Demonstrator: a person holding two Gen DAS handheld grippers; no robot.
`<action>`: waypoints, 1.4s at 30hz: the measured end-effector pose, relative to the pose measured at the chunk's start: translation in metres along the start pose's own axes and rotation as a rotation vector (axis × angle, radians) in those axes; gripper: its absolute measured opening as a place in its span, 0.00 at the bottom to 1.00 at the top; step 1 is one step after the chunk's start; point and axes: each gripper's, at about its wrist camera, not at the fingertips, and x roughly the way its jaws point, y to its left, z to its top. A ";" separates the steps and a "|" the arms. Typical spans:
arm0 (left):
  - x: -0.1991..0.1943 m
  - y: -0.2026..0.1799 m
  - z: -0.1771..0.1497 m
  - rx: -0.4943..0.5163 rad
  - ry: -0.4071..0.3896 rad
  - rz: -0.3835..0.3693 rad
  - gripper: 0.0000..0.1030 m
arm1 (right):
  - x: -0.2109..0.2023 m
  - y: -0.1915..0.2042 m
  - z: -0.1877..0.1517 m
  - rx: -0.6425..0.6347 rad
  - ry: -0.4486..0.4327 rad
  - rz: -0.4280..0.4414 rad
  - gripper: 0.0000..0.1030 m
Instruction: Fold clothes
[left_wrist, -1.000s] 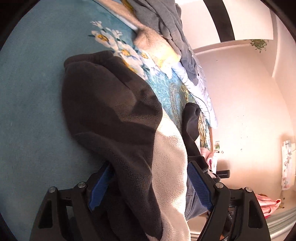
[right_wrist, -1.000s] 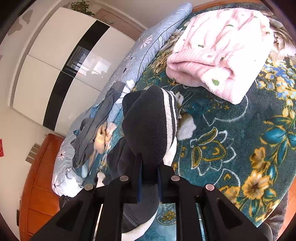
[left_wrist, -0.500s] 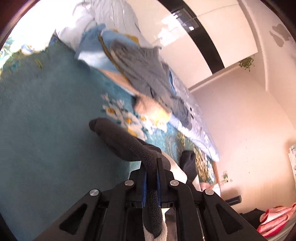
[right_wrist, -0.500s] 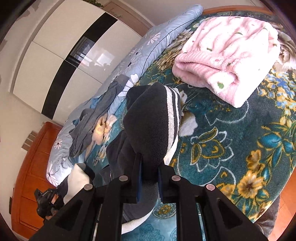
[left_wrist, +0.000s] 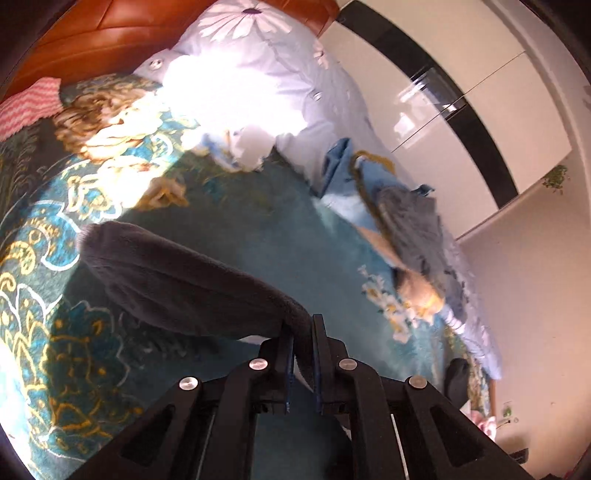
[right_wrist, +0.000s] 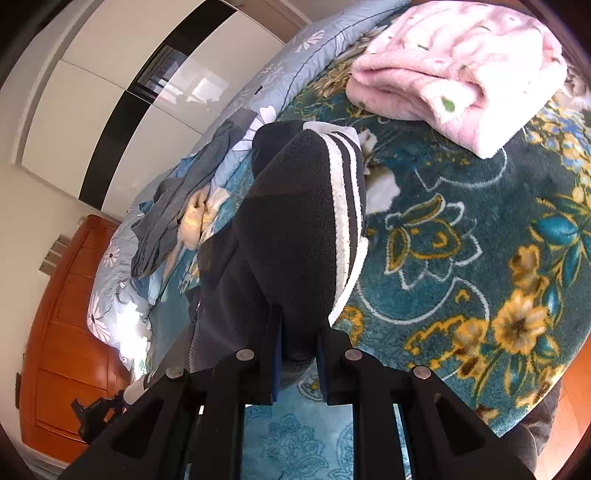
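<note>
Left gripper (left_wrist: 303, 332) fingers clamped on dark fleece garment (left_wrist: 177, 284) trailing toward 10 o'clock, right gripper (right_wrist: 298, 332) fingers pinching its striped fold (right_wrist: 343, 199), pink folded garment (right_wrist: 458, 70) at 1 o'clock on bed (right_wrist: 480, 236).

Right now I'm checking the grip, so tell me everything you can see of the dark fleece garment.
The dark charcoal fleece garment looks soft and thick, with white stripes along one edge. Both tools are clamped on it: the right tool pinches a bunched fold, the left tool grips a sleeve-like length. It hangs raised above the teal floral blanket.
</note>
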 end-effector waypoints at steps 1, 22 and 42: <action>0.004 0.007 -0.008 -0.013 0.019 0.012 0.08 | 0.001 -0.003 0.000 0.004 0.008 -0.011 0.17; -0.039 -0.054 0.003 0.175 0.008 -0.227 0.82 | -0.010 0.083 0.042 -0.417 0.028 -0.089 0.47; 0.112 -0.172 -0.062 0.540 0.537 -0.278 0.84 | 0.125 0.084 0.084 -0.548 0.447 -0.052 0.60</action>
